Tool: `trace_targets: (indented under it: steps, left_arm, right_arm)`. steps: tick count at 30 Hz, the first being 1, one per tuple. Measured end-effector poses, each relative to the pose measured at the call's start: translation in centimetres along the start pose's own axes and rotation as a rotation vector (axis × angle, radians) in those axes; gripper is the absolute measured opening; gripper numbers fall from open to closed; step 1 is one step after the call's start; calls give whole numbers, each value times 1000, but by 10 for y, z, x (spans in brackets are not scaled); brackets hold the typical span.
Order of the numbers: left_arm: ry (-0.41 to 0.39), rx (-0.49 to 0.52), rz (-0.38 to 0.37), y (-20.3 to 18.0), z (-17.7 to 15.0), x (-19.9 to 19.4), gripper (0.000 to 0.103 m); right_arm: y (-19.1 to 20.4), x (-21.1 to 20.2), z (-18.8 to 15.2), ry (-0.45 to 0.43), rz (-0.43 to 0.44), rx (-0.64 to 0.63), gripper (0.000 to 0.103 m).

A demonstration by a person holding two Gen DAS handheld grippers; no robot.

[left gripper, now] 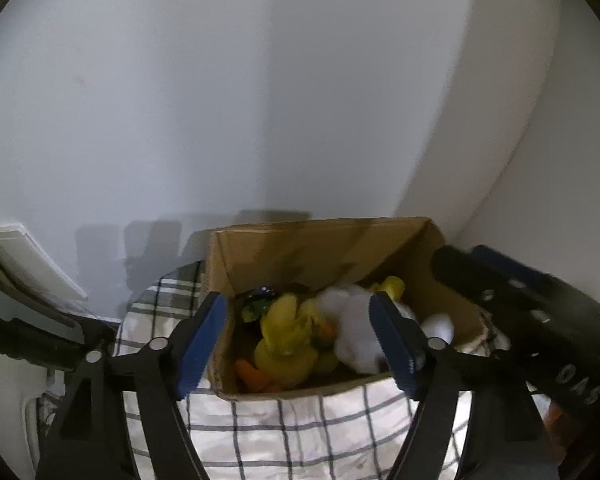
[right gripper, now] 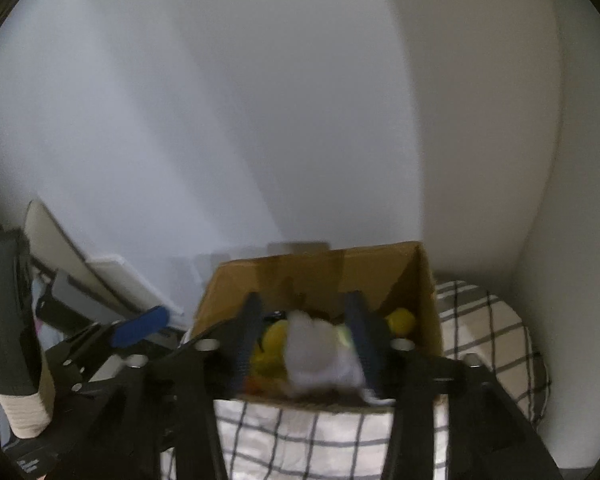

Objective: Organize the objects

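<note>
Where the two walls meet, an open cardboard box [left gripper: 324,264] sits on a cushion [left gripper: 284,432] covered in white cloth with dark checks. Its brown inner walls stand up at the back, and the near rim is low, so the contents show. Inside the box lie a yellow duck [left gripper: 288,340], a white soft toy [left gripper: 352,328] beside it toward the box's right wall, orange pieces [left gripper: 252,374] at the near rim, a dark green thing [left gripper: 256,306] toward the back, a second yellow toy [left gripper: 392,286] in the far right corner and a white egg-like ball [left gripper: 440,328] by the right wall.

The left gripper [left gripper: 300,344] hangs above the near rim with its blue-padded fingers spread wide, one outside the box's left wall and one over the white toy, gripping nothing. The right gripper [right gripper: 306,344] is over the box too; its fingers are apart, with the white toy [right gripper: 320,352] lying blurred between them, and I cannot tell whether they touch it.

Only the left view shows the egg-like ball, the green thing and the orange pieces clearly. Only the right view shows the cushion's rounded edge [right gripper: 512,344] right of the box, and clutter left of the box: flat white panels [right gripper: 112,276] leaning on the wall.
</note>
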State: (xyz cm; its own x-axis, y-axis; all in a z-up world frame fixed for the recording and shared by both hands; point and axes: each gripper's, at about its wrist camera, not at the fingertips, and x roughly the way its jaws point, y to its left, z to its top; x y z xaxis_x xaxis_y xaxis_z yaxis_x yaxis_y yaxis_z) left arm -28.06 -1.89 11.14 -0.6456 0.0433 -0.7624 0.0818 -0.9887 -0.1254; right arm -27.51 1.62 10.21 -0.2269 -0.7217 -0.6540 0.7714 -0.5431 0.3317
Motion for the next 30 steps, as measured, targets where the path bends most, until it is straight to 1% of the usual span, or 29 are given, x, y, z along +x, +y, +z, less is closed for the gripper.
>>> trace_targets:
  steps: [1,2,4,5,6,8,10,12,14,15,17,20,21,26,30]
  left_arm:
    - [-1,-5,10,2,-1,0,82]
    - [-4,-12,25,6,-2,1,87]
    - [-17,-25,52,10,-1,2,88]
    - [-26,-32,71,12,-4,-1,89]
    - [-31,-35,81,11,-3,-3,92]
    - [-51,-48,101,11,-11,-14,95]
    - [-69,-58,114,14,-13,-21,97]
    - [-98,-78,124,14,-18,-30,103]
    - [-137,-97,153,15,-26,-41,103]
    - [-153,-101,169,15,-30,-44,103]
    - [-180,-107,196,16,-38,-52,103]
    - [-210,-107,212,17,-50,-59,103]
    - [-217,-99,222,19,-60,-60,103]
    - [-220,-79,218,12,-88,-69,103]
    - [-202,-62,209,6,-104,-74,103]
  right_arm:
    - [-5,-1,1,-4,-8,7,53]
    - [-7,-2,-1,-6,-18,11,54]
    - [-10,-4,-2,-5,-41,23,58]
    - [-12,-6,-4,-7,-52,29,62]
    - [-14,-9,-7,-11,-69,35,64]
    - [-15,-16,-13,-24,-115,40,67]
    - [-17,-23,-19,-38,-126,41,70]
    - [-17,-30,-25,-52,-141,48,73]
    - [-16,-35,-30,-69,-153,46,74]
    - [-7,-36,-34,-73,-158,38,76]
    - [-3,-41,-43,-83,-170,30,77]
    - [-5,-47,-58,-93,-178,18,78]
    - [-3,-48,-64,-92,-174,13,79]
    - [-3,-62,-86,-83,-179,-9,80]
    - [1,-72,-100,-92,-228,-38,80]
